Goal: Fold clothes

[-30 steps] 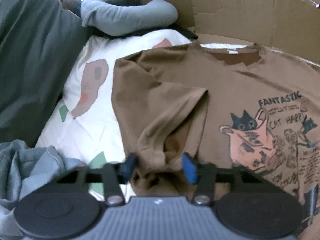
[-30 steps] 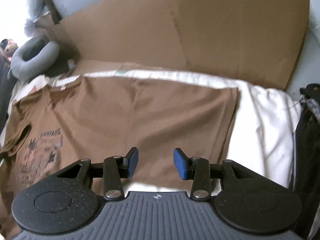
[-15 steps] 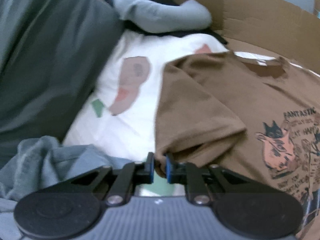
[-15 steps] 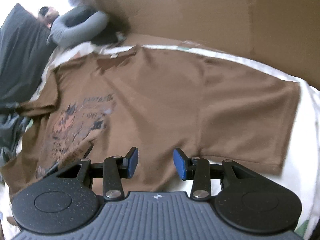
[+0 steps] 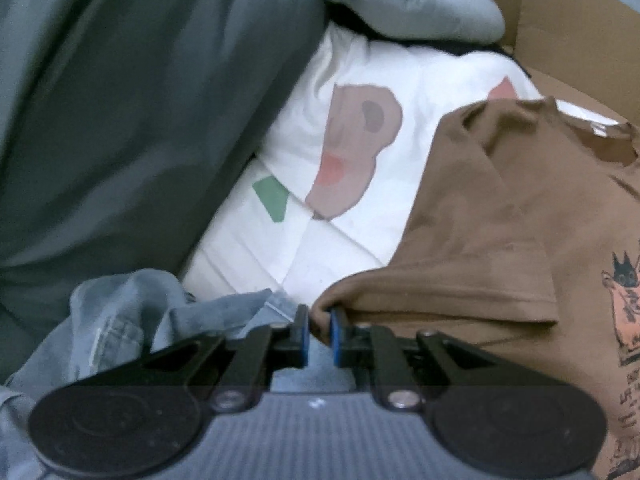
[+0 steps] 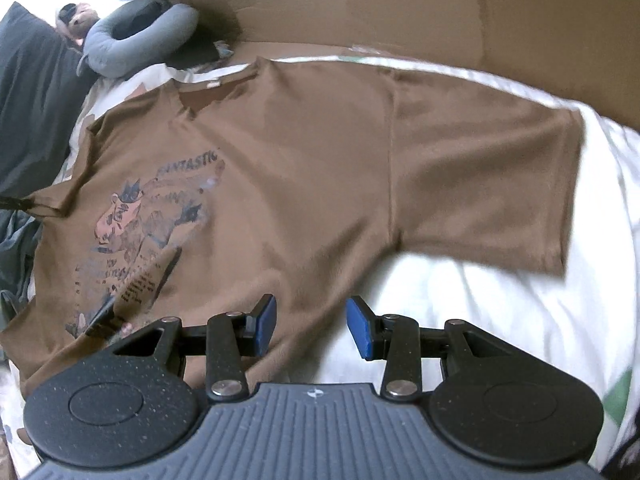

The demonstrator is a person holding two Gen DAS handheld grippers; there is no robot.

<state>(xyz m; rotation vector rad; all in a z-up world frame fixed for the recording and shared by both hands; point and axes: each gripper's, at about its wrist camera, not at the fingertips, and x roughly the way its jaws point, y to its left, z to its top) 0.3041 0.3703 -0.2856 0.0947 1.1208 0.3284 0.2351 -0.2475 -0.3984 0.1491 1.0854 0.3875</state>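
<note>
Close wrist views, shared T-shirt (image 5: 480, 216)

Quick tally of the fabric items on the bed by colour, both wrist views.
Brown: 1, the printed T-shirt
Grey: 1, the neck pillow
Dark grey-green: 1, the cover
Blue-grey: 1, the crumpled garment
White patterned: 1, the sheet
Total: 5

The brown printed cotton T-shirt (image 6: 304, 184) lies spread on the white patterned quilt (image 5: 320, 240), its sleeve hem between the left gripper's (image 5: 318, 330) fingers; crumpled blue denim garment (image 5: 132, 320) lies left of them.
</note>
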